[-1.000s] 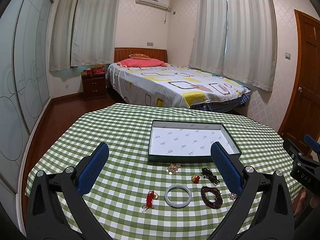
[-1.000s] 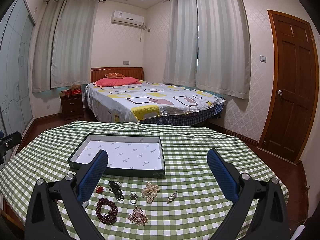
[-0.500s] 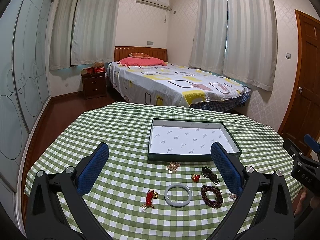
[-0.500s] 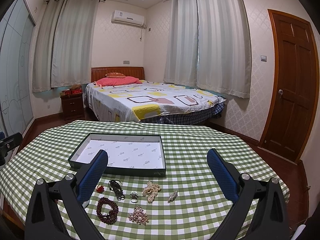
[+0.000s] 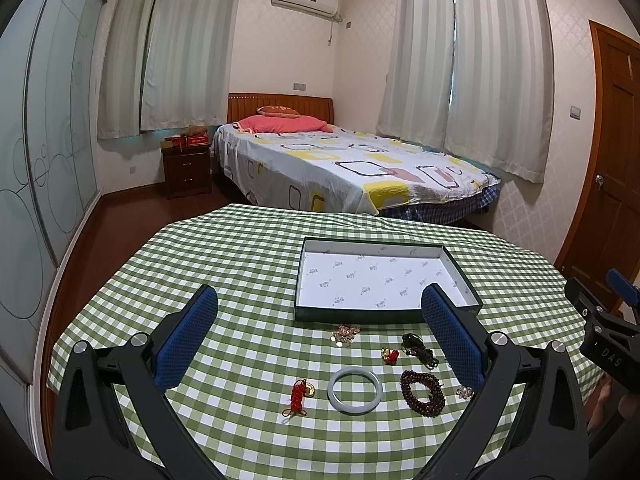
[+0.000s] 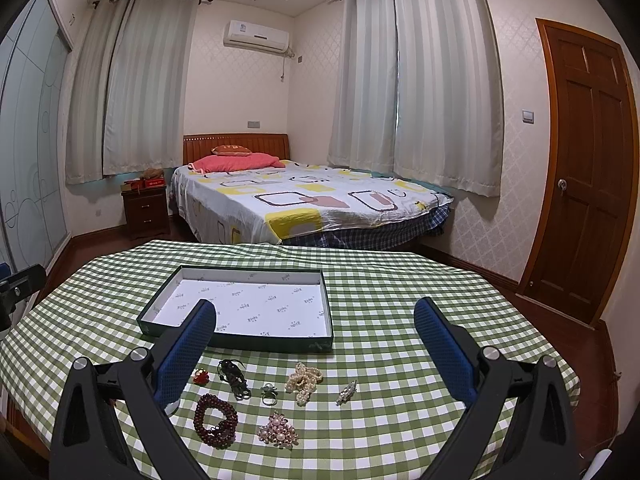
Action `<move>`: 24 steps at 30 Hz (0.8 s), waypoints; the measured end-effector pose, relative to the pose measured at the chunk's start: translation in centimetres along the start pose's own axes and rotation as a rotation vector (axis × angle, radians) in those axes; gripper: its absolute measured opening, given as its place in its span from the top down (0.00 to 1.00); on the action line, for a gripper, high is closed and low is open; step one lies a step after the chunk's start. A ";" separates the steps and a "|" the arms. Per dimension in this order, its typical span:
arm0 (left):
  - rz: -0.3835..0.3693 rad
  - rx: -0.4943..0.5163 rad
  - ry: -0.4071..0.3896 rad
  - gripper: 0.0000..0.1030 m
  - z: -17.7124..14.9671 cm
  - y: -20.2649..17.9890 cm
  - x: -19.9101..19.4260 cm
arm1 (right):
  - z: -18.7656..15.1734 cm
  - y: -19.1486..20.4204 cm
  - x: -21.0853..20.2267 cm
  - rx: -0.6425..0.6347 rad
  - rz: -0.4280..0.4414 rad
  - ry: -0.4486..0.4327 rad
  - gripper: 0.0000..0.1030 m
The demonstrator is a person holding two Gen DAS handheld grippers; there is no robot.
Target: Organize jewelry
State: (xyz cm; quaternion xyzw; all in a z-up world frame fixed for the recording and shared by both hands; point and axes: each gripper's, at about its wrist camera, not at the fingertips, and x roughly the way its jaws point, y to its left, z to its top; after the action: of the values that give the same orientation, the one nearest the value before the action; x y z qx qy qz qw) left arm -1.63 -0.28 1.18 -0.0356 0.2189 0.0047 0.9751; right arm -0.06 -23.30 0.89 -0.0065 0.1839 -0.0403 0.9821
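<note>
A dark green shallow box (image 5: 362,315) (image 6: 256,344) with white lining sits empty on the checked table. In front of it lie loose pieces: a pale jade bangle (image 5: 354,391), a red knot charm (image 5: 298,396), a dark bead bracelet (image 5: 423,393) (image 6: 215,420), a small bead cluster (image 5: 345,333), a red charm (image 5: 391,355) (image 6: 201,376), a dark cord piece (image 5: 418,347) (image 6: 235,376), a ring (image 6: 270,394), a pearl strand (image 6: 304,382), a silver brooch (image 6: 346,392) and a pearl flower brooch (image 6: 278,435). My left gripper (image 5: 318,324) and right gripper (image 6: 314,336) are open, empty, above the near table.
The table (image 5: 240,248) has a green checked cloth and drops off at its near and side edges. A bed (image 5: 344,172), a nightstand (image 5: 187,170) and a wooden door (image 6: 584,168) stand beyond. The right gripper's body (image 5: 604,344) shows at the right edge of the left wrist view.
Both views have shifted only slightly; the box and jewelry sit a touch higher in frame. Nothing has been picked up or moved.
</note>
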 end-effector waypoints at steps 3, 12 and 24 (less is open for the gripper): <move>-0.005 -0.001 -0.005 0.04 0.0 0.0 -0.1 | -0.1 0.0 0.0 -0.002 0.000 -0.004 0.06; -0.021 0.004 -0.037 0.04 -0.8 0.5 0.6 | -1.0 -0.2 0.8 -0.008 0.005 -0.012 0.06; 0.031 0.041 0.131 0.04 -7.0 2.4 7.5 | -6.9 -0.9 4.6 -0.057 0.037 0.053 0.06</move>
State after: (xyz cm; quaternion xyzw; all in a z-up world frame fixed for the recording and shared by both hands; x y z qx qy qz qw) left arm 2.12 1.55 -8.49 -0.0125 0.2829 0.0131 0.9590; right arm 1.64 -24.54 -7.14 -0.0298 0.2110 -0.0170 0.9769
